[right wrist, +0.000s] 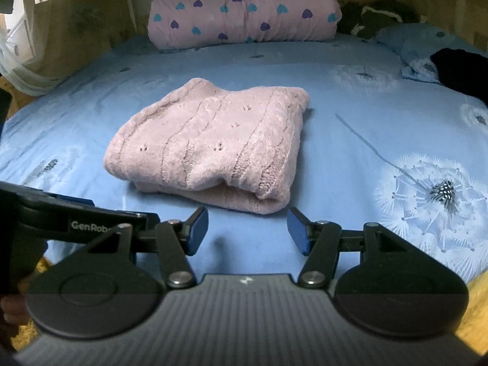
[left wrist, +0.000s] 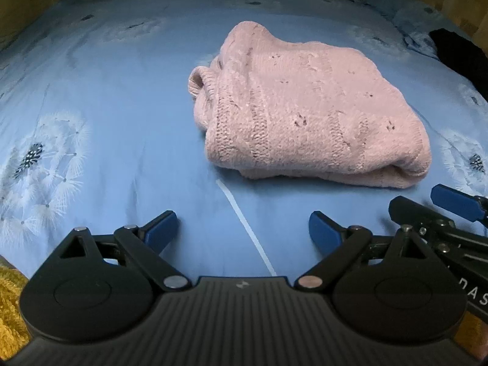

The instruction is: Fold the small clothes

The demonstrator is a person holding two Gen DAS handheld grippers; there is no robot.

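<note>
Sweater: a pink knitted sweater lies folded into a thick bundle on the blue bed sheet, ahead of both grippers; its folded edge faces them.
Left gripper: the left gripper hangs low over the sheet with its blue-tipped fingers spread wide — nothing between them, and apart from the sweater.
Right gripper: the right gripper is likewise spread, its blue pads just short of the sweater's near fold, holding nothing.
Side by side: each tool's edge cuts into the other's view; most of each body runs out of frame.
Sheet: printed with white dandelion heads; a thin white stripe runs between the left fingers — thread or print, it is hard to tell.
Far end: a pink rolled quilt with heart spots lies across the head of the bed, its top cropped in the left view.
Right edge: a black cloth is partly cut off and too dark to identify.
Corners: a yellow fuzzy fabric shows below the bed's near edge, mostly hidden by the gripper body.
</note>
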